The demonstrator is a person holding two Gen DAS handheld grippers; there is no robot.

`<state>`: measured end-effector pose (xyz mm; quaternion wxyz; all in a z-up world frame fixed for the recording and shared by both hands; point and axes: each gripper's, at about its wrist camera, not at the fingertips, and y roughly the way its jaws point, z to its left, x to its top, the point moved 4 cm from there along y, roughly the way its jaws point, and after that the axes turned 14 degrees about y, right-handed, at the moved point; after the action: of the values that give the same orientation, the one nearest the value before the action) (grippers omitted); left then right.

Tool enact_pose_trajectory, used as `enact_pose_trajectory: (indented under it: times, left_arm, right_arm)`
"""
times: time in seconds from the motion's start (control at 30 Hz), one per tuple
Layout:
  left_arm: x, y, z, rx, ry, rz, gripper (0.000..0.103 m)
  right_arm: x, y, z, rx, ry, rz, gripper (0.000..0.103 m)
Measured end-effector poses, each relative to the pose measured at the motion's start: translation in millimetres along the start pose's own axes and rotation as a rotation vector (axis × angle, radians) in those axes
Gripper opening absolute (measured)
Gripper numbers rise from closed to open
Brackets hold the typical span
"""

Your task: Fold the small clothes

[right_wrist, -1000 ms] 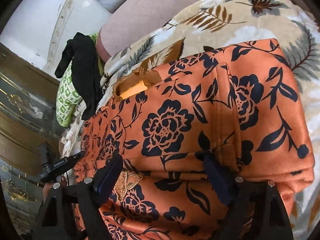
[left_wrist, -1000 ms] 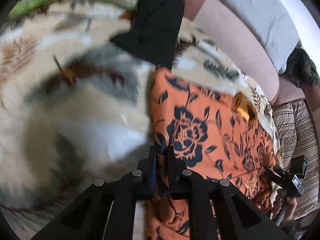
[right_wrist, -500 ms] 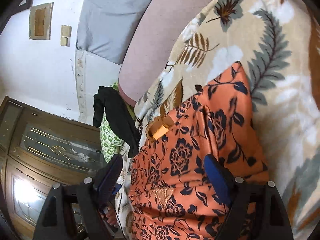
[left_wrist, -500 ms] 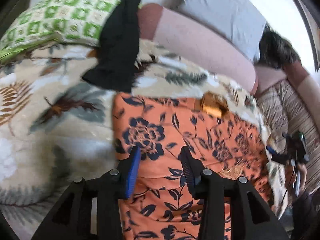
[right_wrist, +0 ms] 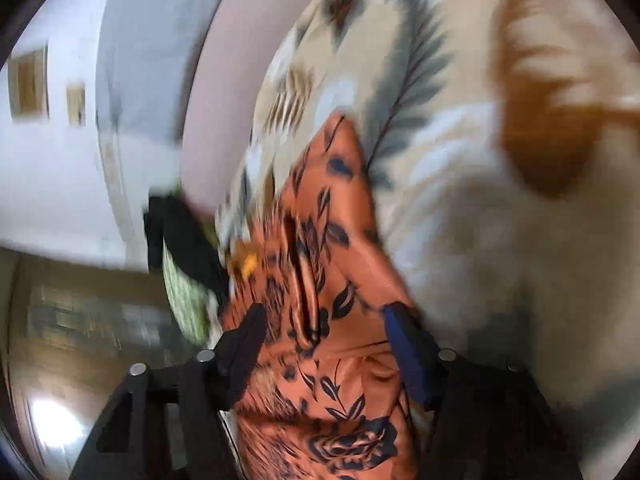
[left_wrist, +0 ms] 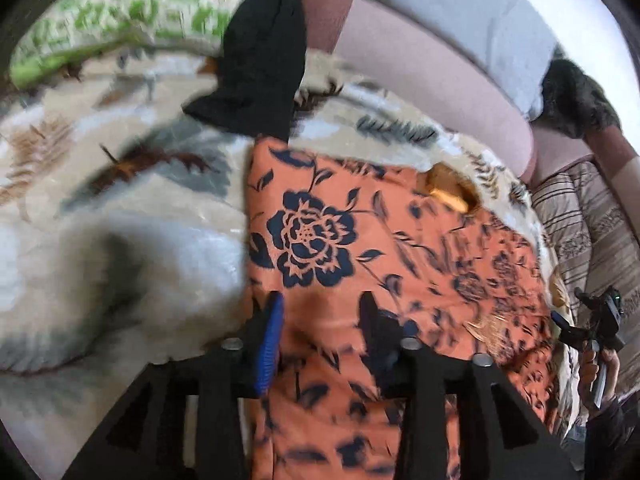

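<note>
An orange garment point(left_wrist: 360, 248) with dark blue flowers lies spread flat on a leaf-print blanket point(left_wrist: 100, 220). My left gripper point(left_wrist: 322, 312) hovers over its near left part. Its jaws are opening, and cloth lies under them but is not pinched. In the right wrist view the same orange garment point(right_wrist: 328, 240) runs diagonally under my right gripper point(right_wrist: 325, 314). Those jaws stand wide and are closing a little, with a ridge of cloth between them that the pads do not press. The right gripper point(left_wrist: 592, 324), held in a hand, also shows at the garment's far right edge.
A black garment point(left_wrist: 260, 60) hangs over a green-and-white pillow point(left_wrist: 120, 12) at the back. A pink backrest point(left_wrist: 420, 80) and a grey cushion point(left_wrist: 460, 12) border the blanket. Striped fabric point(left_wrist: 580, 220) lies to the right. A wooden door point(right_wrist: 80, 320) stands beyond the edge.
My left gripper has let go of the orange cloth, opened and drawn back slightly. My right gripper has rolled and swept sideways, so the garment now looks tilted and blurred.
</note>
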<state>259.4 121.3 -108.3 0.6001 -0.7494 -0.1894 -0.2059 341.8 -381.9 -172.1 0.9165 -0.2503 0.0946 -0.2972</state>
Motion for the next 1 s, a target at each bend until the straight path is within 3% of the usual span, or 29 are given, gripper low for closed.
enact_pose_trajectory:
  times: [0.03,0.1,0.2,0.33,0.43,0.5,0.57,0.63,0.77,0.83,0.9,0.97,1.0]
  left_arm:
    - [-6,-17,-1,0.010,-0.001,-0.025,0.061]
    - [-26,-49,-1,0.001,-0.038,-0.053,0.073]
    - [-77,-84,-7,-0.006,-0.055,-0.002,0.073]
    - [-140,-109,-33,0.015,0.008,0.078,0.073]
    - [-183,-110,-50,0.056,0.019,0.160,0.073]
    - [-198,-112,-52,0.096,-0.026,0.178,0.073]
    - [-205,-120,-51,0.115,-0.054,0.146,0.073]
    - [-211,-127,-50,0.152,-0.090,0.117,0.073]
    - [-220,-123,-52,0.150,-0.090,0.133,0.073]
    - [-223,-119,-53,0.149,-0.072,0.141,0.073]
    - [-225,-119,-52,0.138,-0.076,0.134,0.073]
    - [-225,-119,-50,0.135,-0.075,0.126,0.066]
    - [-225,-119,-48,0.145,-0.072,0.128,0.043]
  right_arm:
    - [-11,-10,7,-0.017,-0.050,-0.008,0.085]
    - [-38,-30,10,-0.055,-0.096,0.033,0.088]
    - [-76,-62,-6,-0.144,-0.100,0.050,0.088]
    - [-156,-90,-39,-0.201,-0.098,0.089,0.088]
    - [-195,-98,-51,-0.218,-0.080,0.069,0.088]
    - [-212,-97,-43,-0.267,-0.118,0.006,0.088]
    - [-228,-102,-28,-0.357,-0.199,-0.087,0.088]
    - [-259,-94,-8,-0.458,-0.359,-0.146,0.088]
    - [-307,-54,-9,-0.643,-0.615,-0.120,0.087]
    - [-310,-39,-25,-0.736,-0.658,-0.105,0.084]
    - [-302,-50,-32,-0.727,-0.600,-0.132,0.055]
    - [-282,-78,-38,-0.692,-0.478,-0.184,0.014]
    - [-270,-94,-48,-0.664,-0.389,-0.203,0.014]
